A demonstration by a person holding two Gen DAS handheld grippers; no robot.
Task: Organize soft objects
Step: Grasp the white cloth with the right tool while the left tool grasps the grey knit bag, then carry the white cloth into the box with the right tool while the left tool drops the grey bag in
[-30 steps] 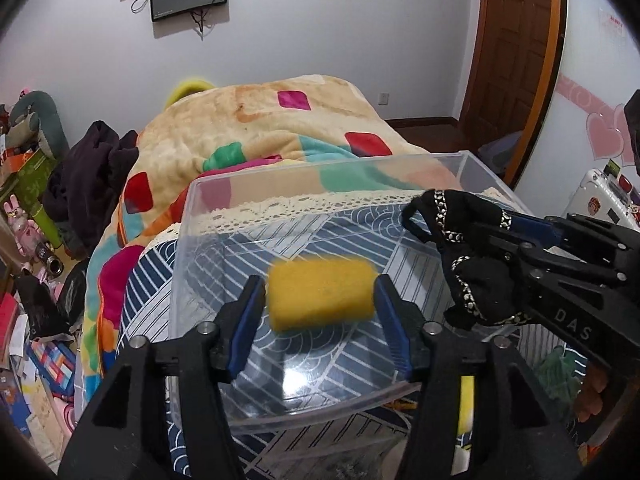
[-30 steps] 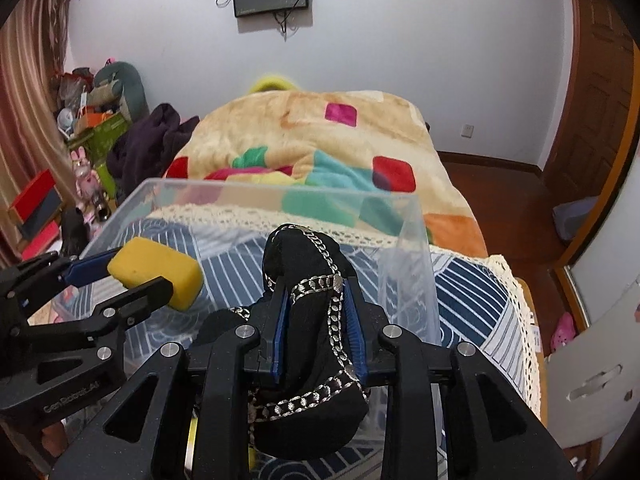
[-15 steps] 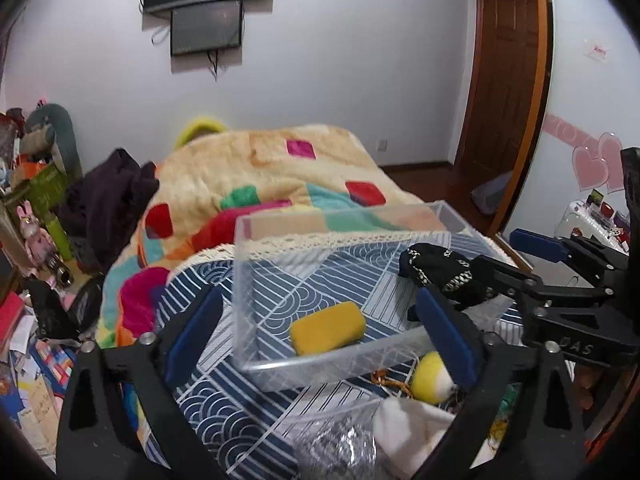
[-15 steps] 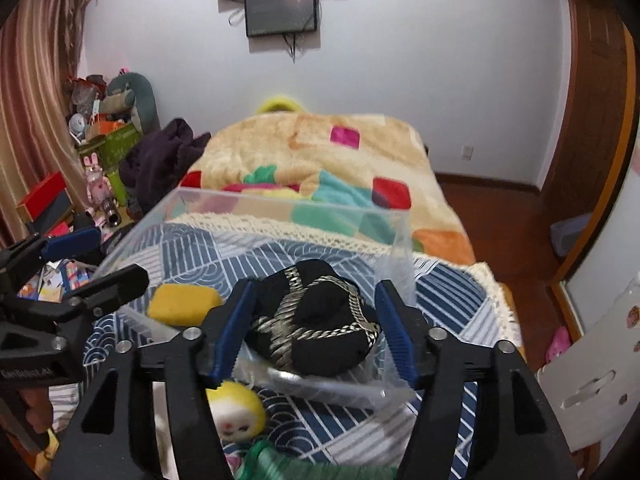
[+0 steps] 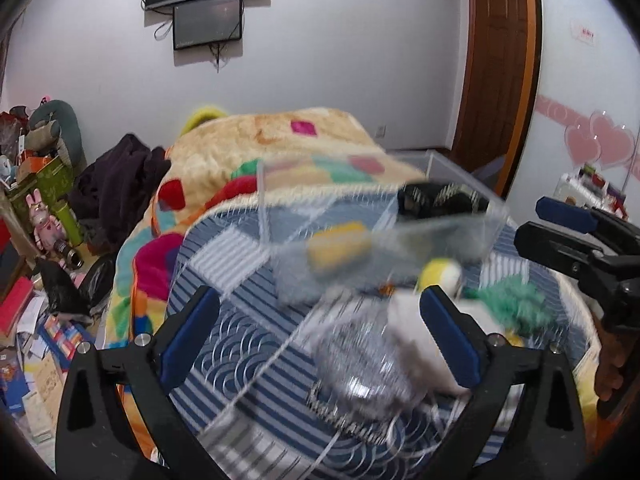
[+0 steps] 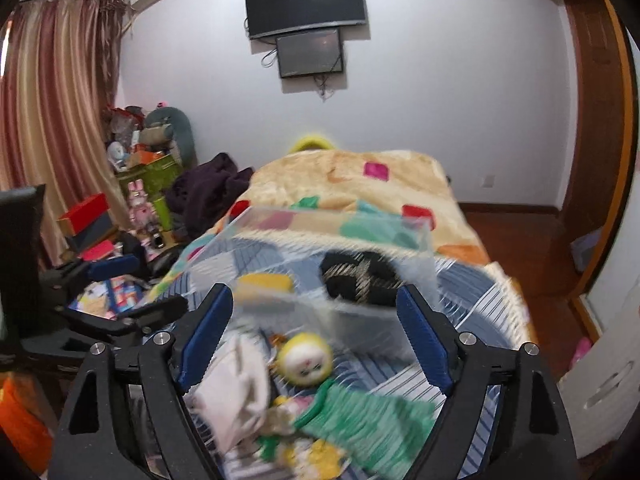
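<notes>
A clear plastic bin (image 5: 492, 216) (image 6: 420, 256) stands on the blue patterned cloth. In it lie a yellow sponge (image 5: 340, 244) (image 6: 264, 284) and a black chain-trimmed soft item (image 5: 440, 200) (image 6: 356, 276). In front of the bin lie a yellow-headed doll (image 5: 440, 276) (image 6: 304, 360), a white cloth (image 5: 416, 344) (image 6: 236, 384) and a green knit piece (image 5: 516, 304) (image 6: 368, 412). My left gripper (image 5: 320, 340) is open and empty, pulled back above the pile. My right gripper (image 6: 312, 344) is open and empty above the doll. Both views are motion-blurred.
A clear bag or wrap (image 5: 360, 368) lies by the white cloth. A bed with a patchwork blanket (image 5: 280, 144) lies behind the bin. Clutter and boxes (image 5: 32, 312) fill the floor at left. A wooden door (image 5: 496, 60) stands at right.
Both grippers let go of their items into the bin, opened wide and pulled back and up. The sponge and the black item now lie in the bin.
</notes>
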